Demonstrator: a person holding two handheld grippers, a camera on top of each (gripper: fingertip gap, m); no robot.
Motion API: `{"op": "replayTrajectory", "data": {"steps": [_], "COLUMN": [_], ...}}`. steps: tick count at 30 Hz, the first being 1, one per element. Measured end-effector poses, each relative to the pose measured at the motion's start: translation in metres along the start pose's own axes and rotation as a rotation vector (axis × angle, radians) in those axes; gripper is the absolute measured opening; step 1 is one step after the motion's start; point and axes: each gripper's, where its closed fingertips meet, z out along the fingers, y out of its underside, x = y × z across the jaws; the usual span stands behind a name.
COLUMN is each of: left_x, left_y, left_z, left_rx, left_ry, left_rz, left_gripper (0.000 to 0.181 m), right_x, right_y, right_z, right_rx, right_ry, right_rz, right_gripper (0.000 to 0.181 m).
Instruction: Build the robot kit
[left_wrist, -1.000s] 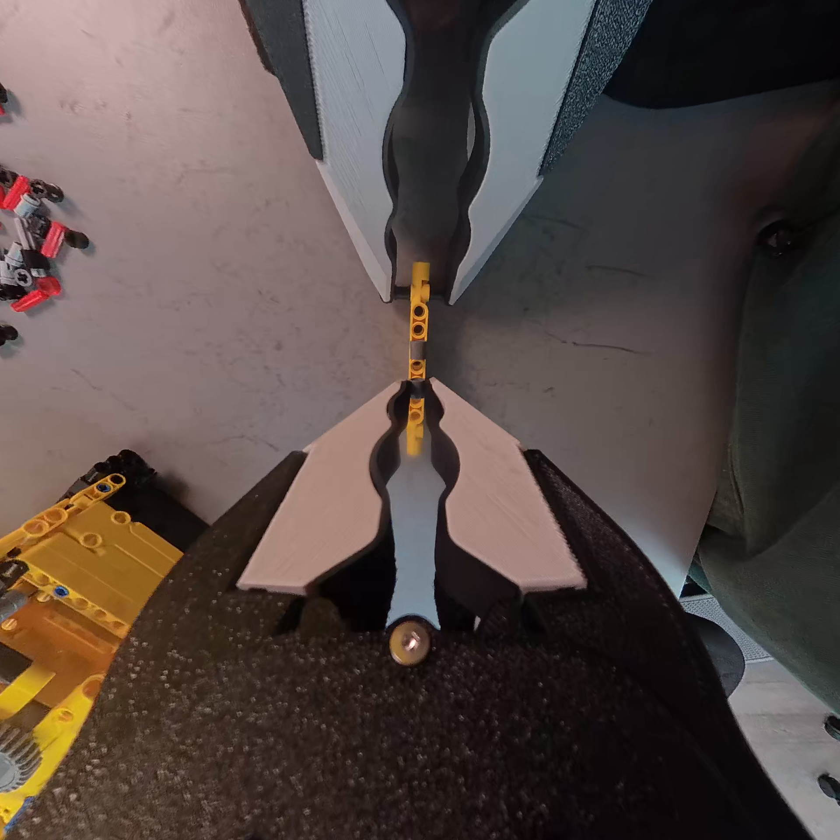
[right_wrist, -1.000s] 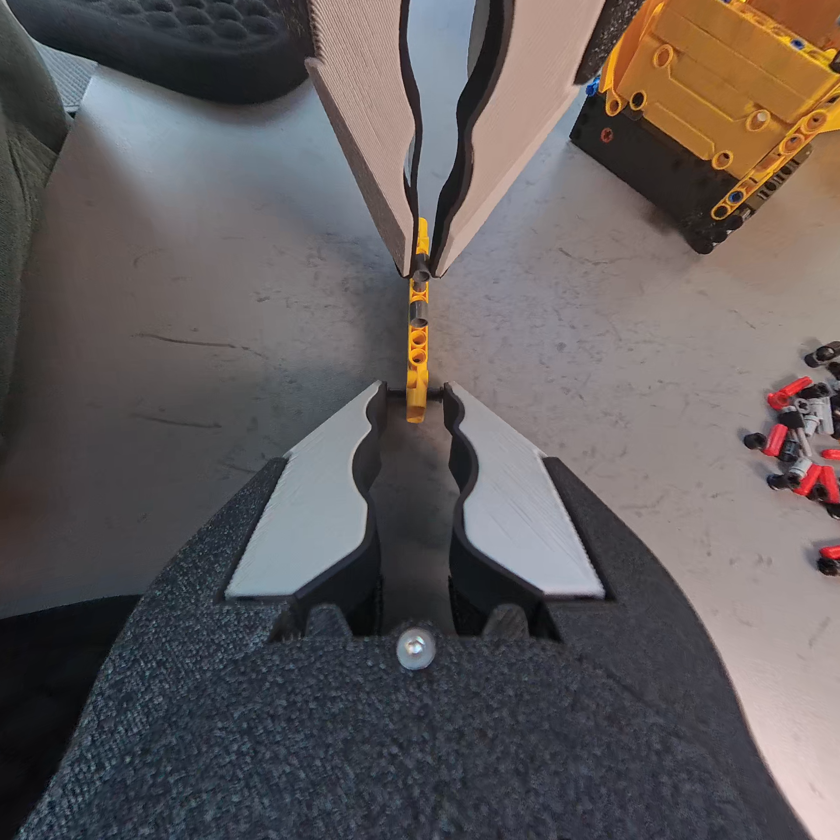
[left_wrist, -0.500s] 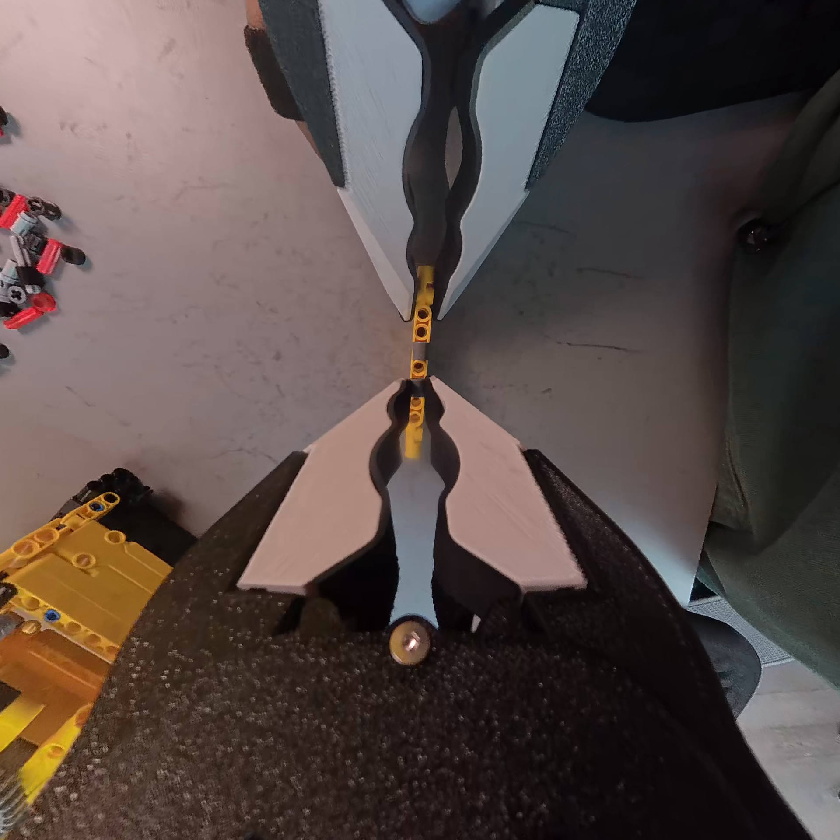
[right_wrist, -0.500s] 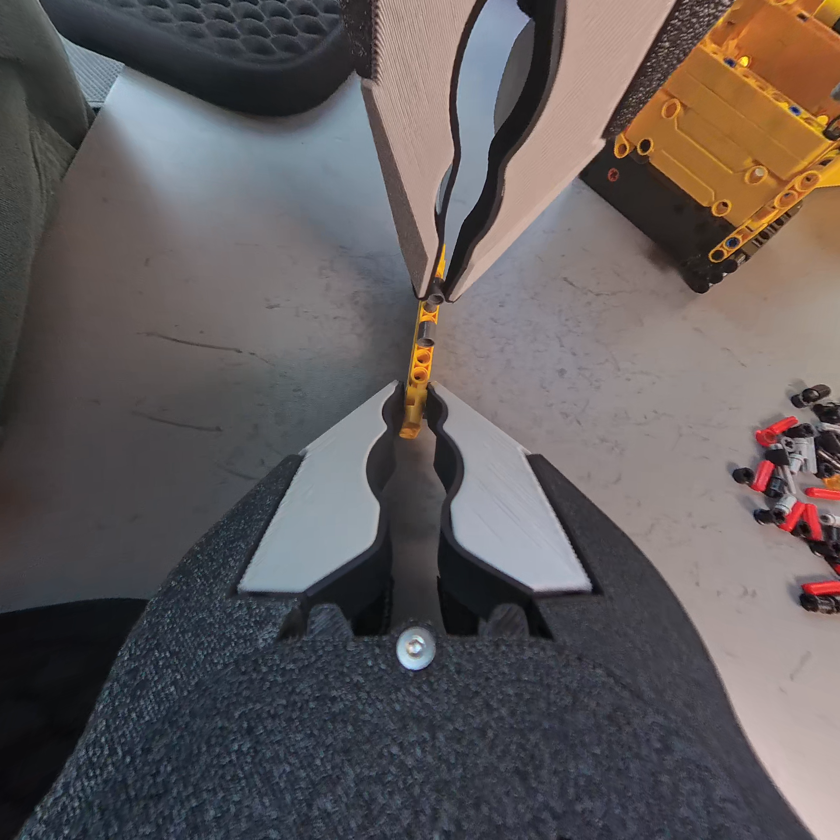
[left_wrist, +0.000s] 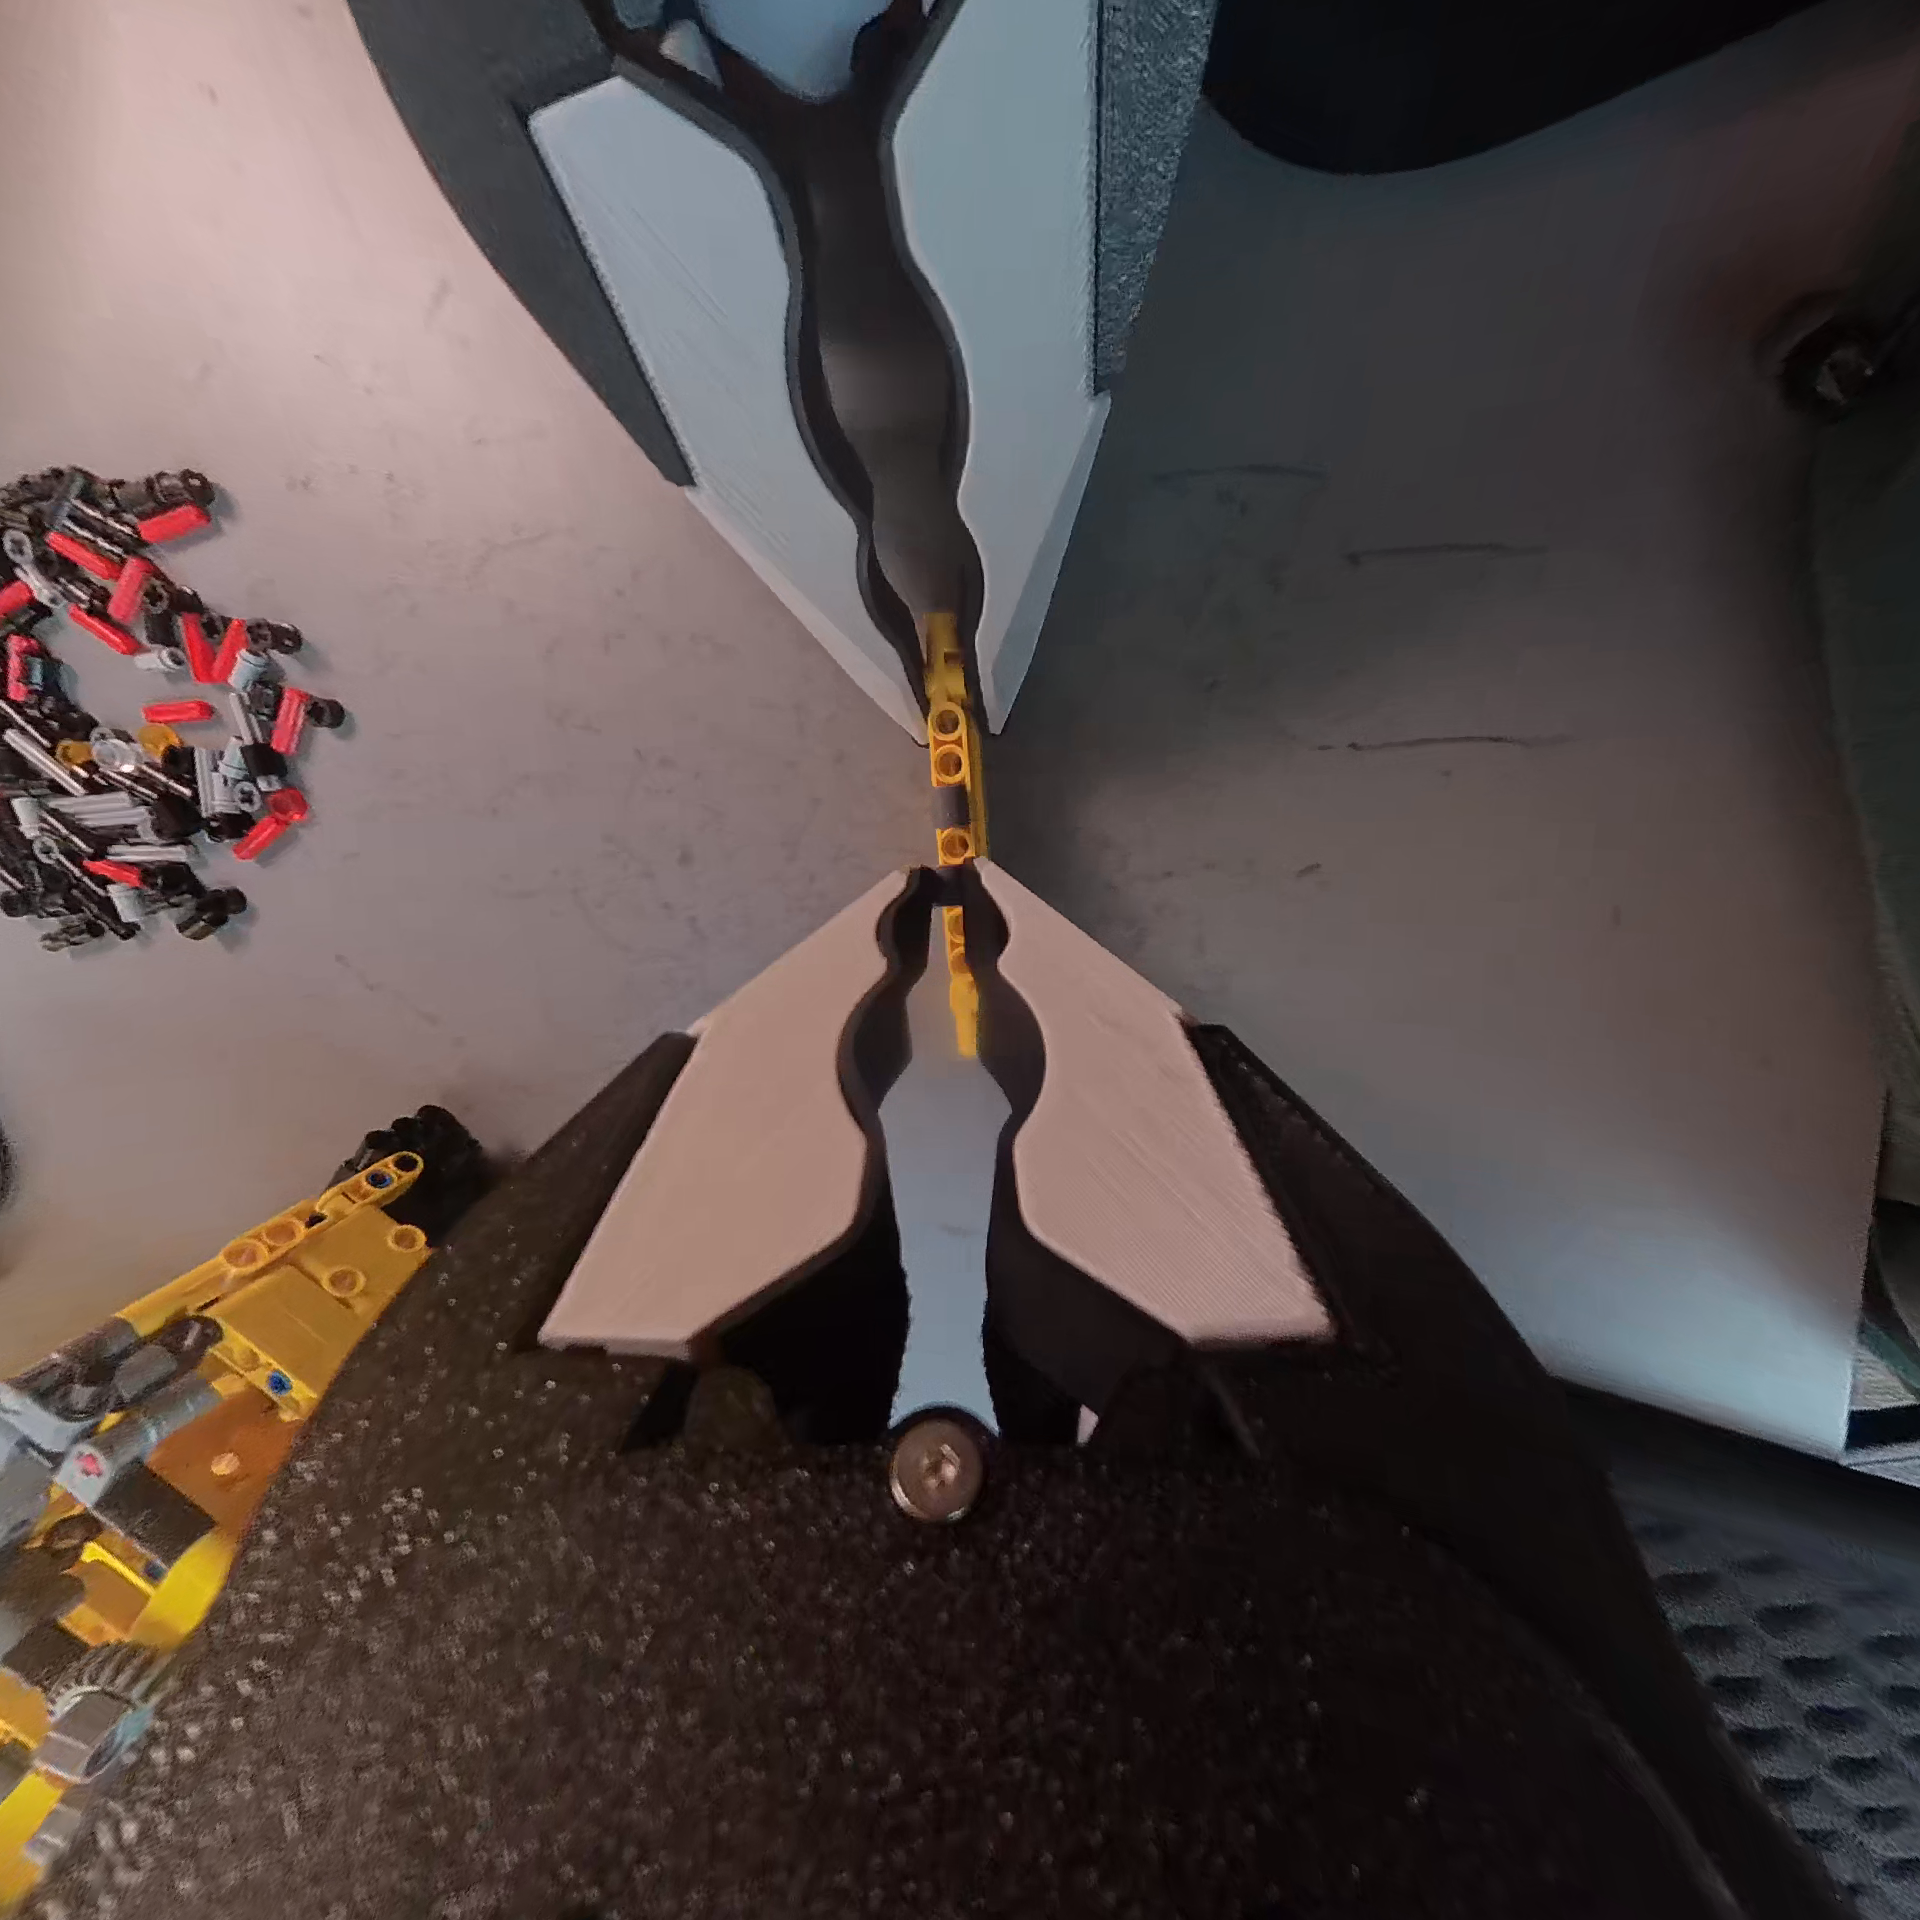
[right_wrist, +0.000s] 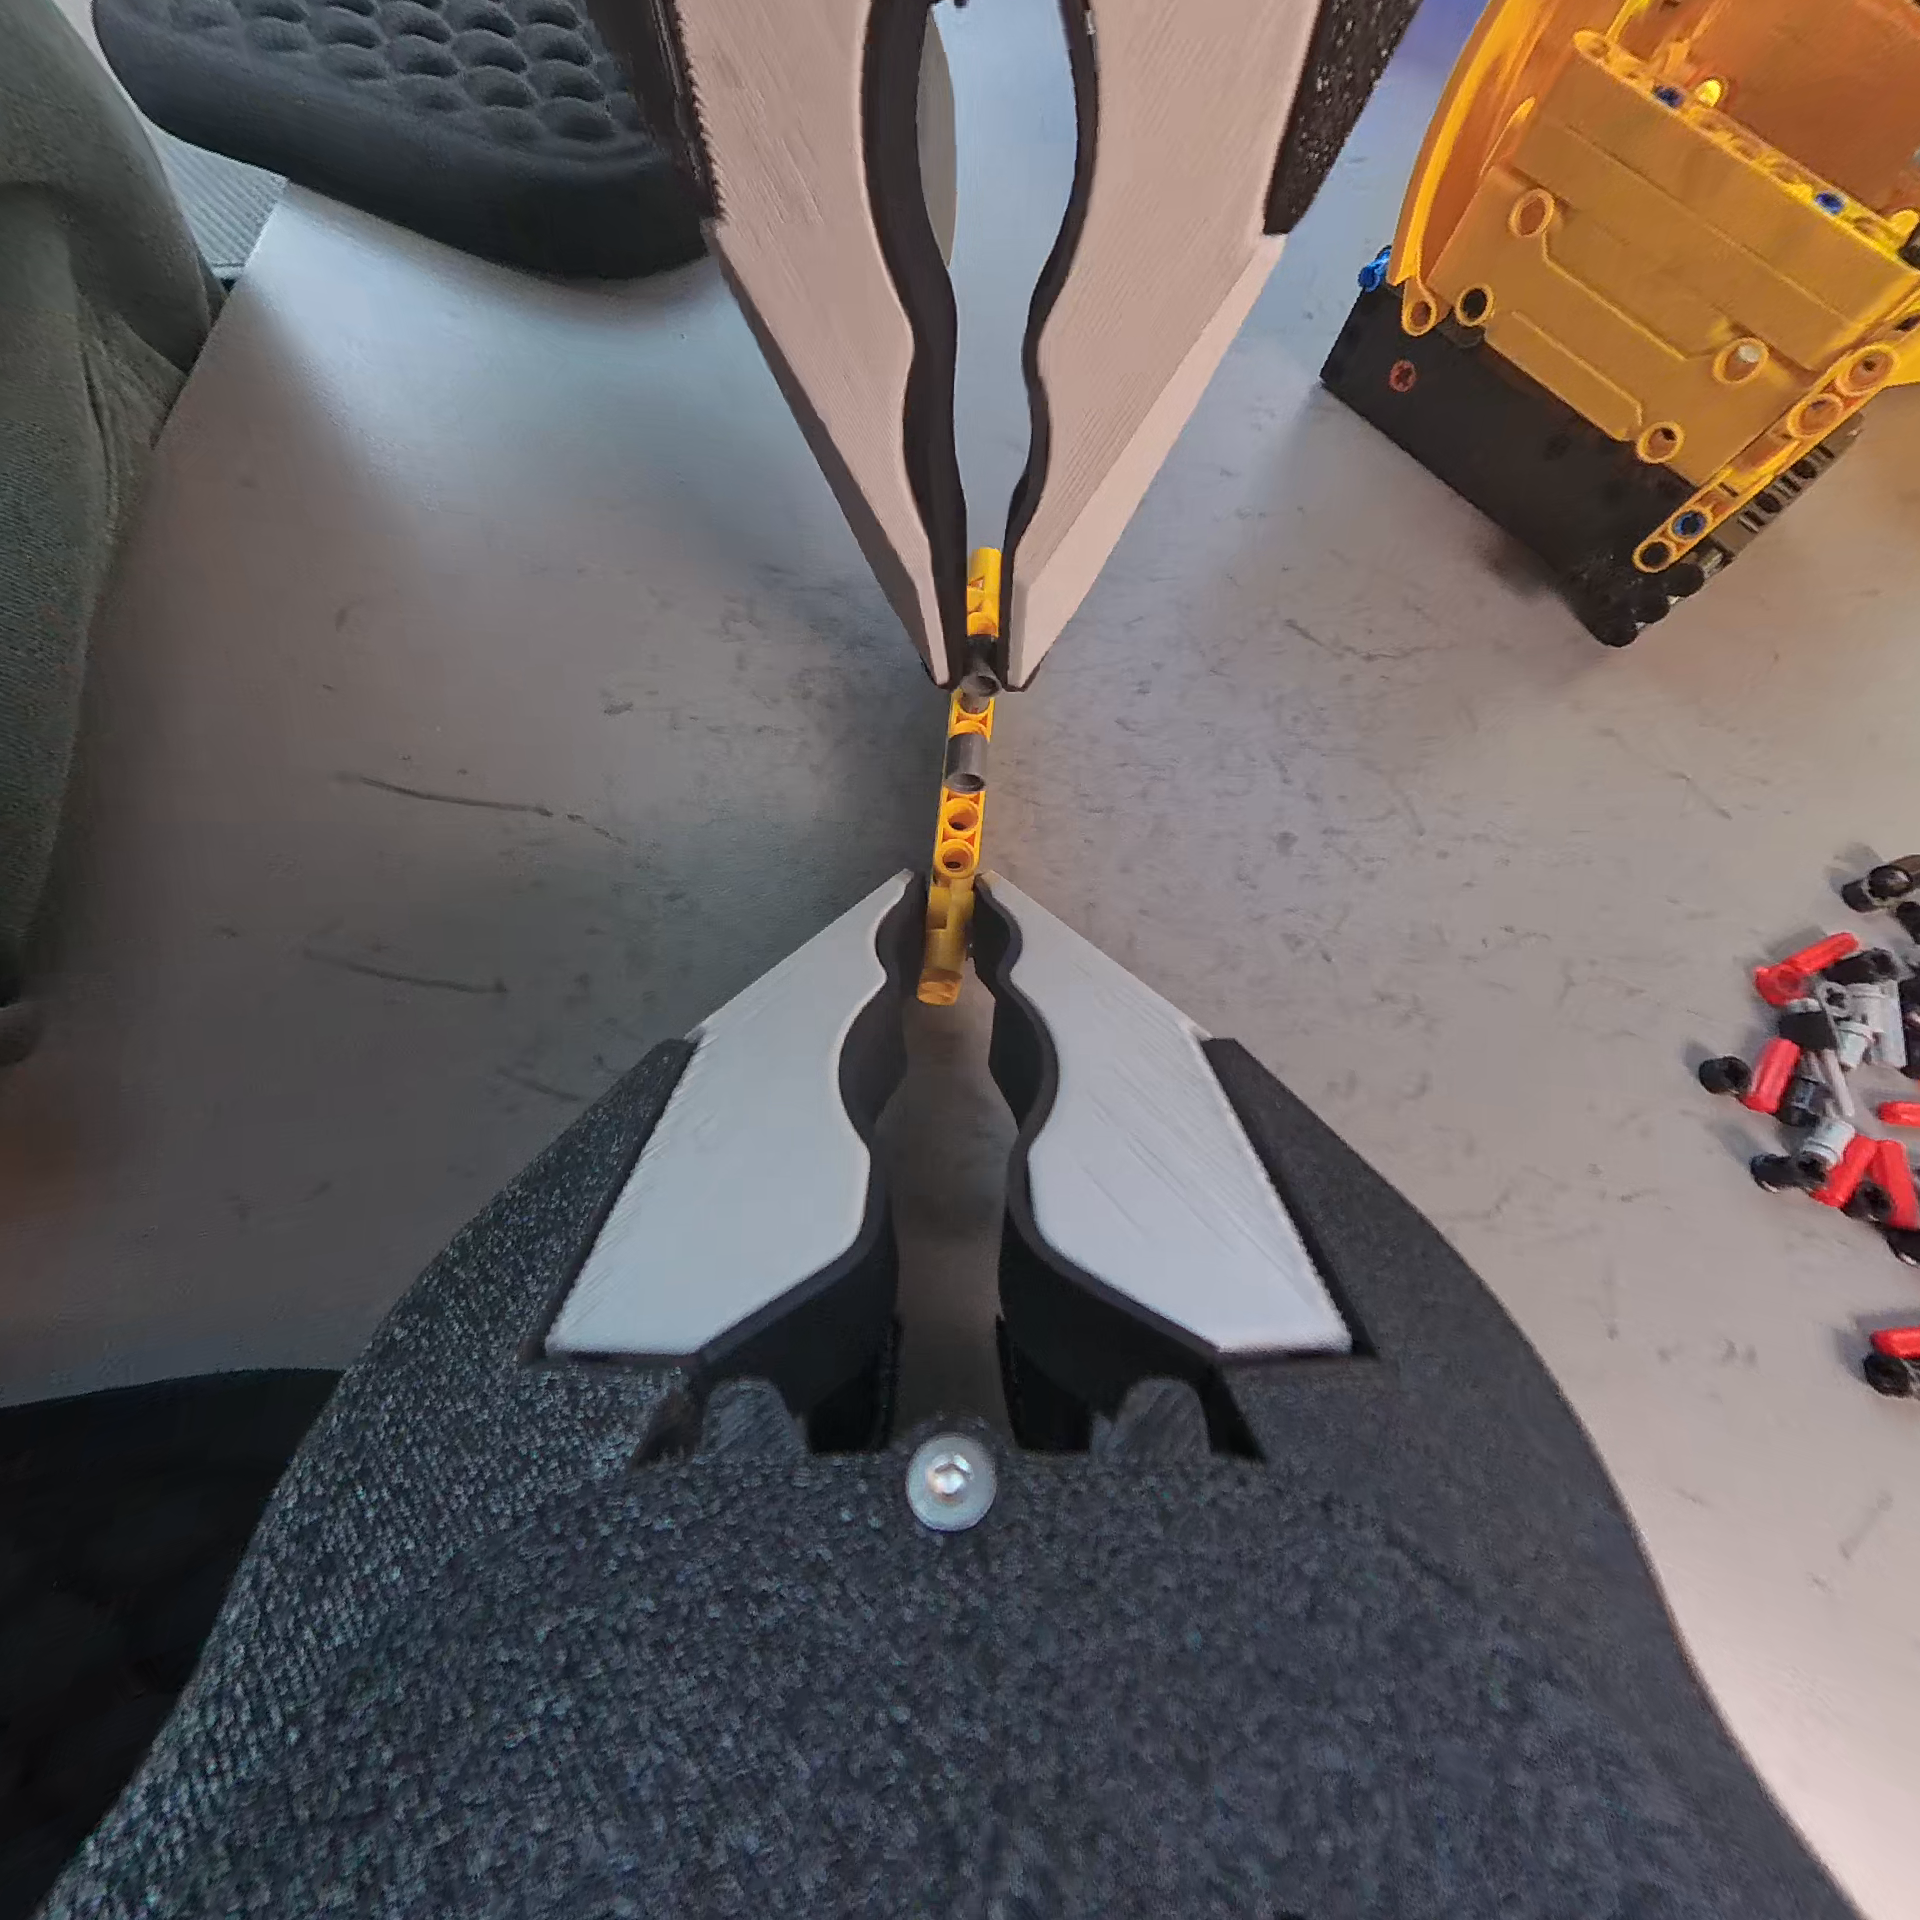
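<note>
Both tongs are pinching the same yellow beam (left_wrist: 956, 774), one at each end, holding it up over the desk (left_wrist: 520, 831). Left tongs (left_wrist: 951, 883) have the near end in their view, right tongs (right_wrist: 951, 894) likewise. Loose pins (left_wrist: 135, 707) and a yellow model (right_wrist: 1662, 312) sit off to the side, untouched.

Two handheld grippers meet tip to tip: the left gripper (left_wrist: 948, 873) and right gripper (right_wrist: 948, 883) each appear clamped on opposite ends of a yellow beam (left_wrist: 956, 774) between them.
</note>
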Motion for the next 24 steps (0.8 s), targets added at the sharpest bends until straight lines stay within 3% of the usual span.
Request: {"op": "replayTrajectory", "data": {"steps": [3,14,24], "left_x": [0.002,0.003,0.004], "left_y": [-0.002,0.013,0.012], "left_z": [0.001,0.0,0.0], "left_rx": [0.005,0.037,0.009], "left_ry": [-0.033,-0.009,0.142], "left_rz": [0.037,-0.128,-0.246], "left_gripper": [0.005,0.004,0.005], "right_x": [0.0,0.002,0.003], "right_y": [0.0,0.0,0.001], "right_z": [0.0,0.0,-0.001], "right_rx": [-0.002,-0.004,-0.003], "right_ry": [0.002,-0.002,-0.006], "right_rz": [0.002,0.025,0.029], "right_gripper": [0.007,0.007,0.007]}}
